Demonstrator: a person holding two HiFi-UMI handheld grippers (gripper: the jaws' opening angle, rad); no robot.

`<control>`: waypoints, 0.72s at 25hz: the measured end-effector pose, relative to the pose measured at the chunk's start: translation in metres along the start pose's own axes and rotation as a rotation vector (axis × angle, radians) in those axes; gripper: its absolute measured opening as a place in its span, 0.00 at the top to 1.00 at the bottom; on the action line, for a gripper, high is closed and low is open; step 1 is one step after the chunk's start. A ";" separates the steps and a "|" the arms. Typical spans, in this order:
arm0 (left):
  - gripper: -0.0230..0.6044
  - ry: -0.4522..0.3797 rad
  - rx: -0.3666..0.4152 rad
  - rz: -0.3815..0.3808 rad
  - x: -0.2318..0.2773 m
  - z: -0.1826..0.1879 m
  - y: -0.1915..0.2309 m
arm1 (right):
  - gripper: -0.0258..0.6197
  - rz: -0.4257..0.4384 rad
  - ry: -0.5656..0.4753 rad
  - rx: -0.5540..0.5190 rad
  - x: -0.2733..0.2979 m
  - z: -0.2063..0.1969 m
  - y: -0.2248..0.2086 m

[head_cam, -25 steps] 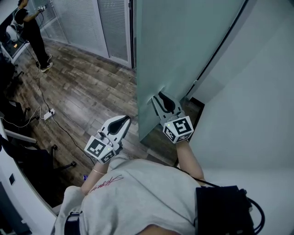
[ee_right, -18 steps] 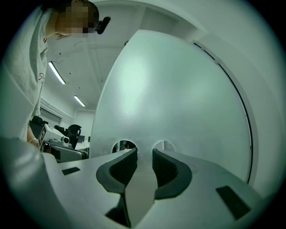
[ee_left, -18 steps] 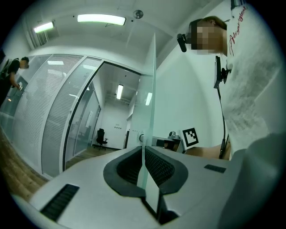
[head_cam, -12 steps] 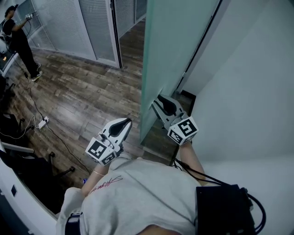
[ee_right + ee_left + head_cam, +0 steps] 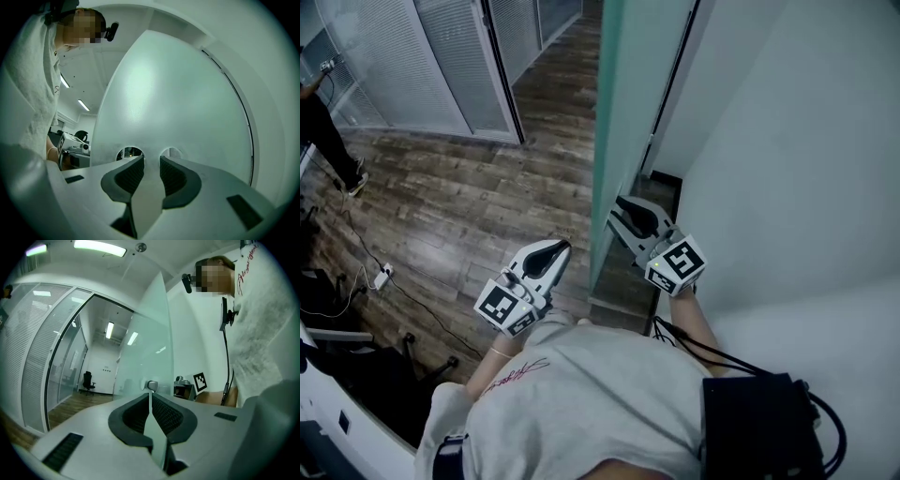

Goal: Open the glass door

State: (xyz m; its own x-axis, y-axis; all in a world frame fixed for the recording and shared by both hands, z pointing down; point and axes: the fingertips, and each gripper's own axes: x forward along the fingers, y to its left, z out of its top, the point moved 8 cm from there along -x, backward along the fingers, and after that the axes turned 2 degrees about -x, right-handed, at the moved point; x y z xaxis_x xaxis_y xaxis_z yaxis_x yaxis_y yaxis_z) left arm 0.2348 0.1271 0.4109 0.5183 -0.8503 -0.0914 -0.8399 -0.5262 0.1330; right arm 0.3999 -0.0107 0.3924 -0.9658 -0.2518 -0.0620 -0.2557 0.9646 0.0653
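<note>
Now the tall frosted green-tinted glass door (image 5: 628,112) stands ajar, edge-on between both tools. Right gripper (image 5: 615,212), jaws spread and empty, sits at its face near the free edge; left gripper (image 5: 555,247) is clenched on nothing. Smooth glass, so those tips might skid off.

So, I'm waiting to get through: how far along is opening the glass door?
Done: the frosted glass door already stands ajar, with dark floor showing between it and the white wall. In hand: the right gripper has its fingers apart at two round holes in the glass; a firm pinch is unclear. The left gripper is shut, empty. Left: swinging it wider.
</note>
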 end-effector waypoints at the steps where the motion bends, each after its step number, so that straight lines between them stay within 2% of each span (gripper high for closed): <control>1: 0.91 0.000 0.002 -0.019 0.005 -0.001 -0.002 | 0.78 -0.002 -0.001 0.002 -0.004 -0.001 -0.002; 10: 0.91 0.023 -0.001 -0.178 0.043 -0.006 -0.016 | 0.78 0.006 0.007 0.001 -0.031 -0.005 -0.017; 18: 0.91 0.048 -0.026 -0.254 0.059 -0.010 -0.016 | 0.78 0.000 -0.005 0.006 -0.051 -0.002 -0.025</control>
State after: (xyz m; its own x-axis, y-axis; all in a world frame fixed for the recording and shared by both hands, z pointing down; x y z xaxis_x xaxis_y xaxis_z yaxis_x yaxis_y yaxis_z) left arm 0.2803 0.0849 0.4128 0.7197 -0.6899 -0.0783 -0.6776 -0.7224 0.1376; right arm 0.4554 -0.0221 0.3963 -0.9657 -0.2511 -0.0669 -0.2550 0.9651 0.0589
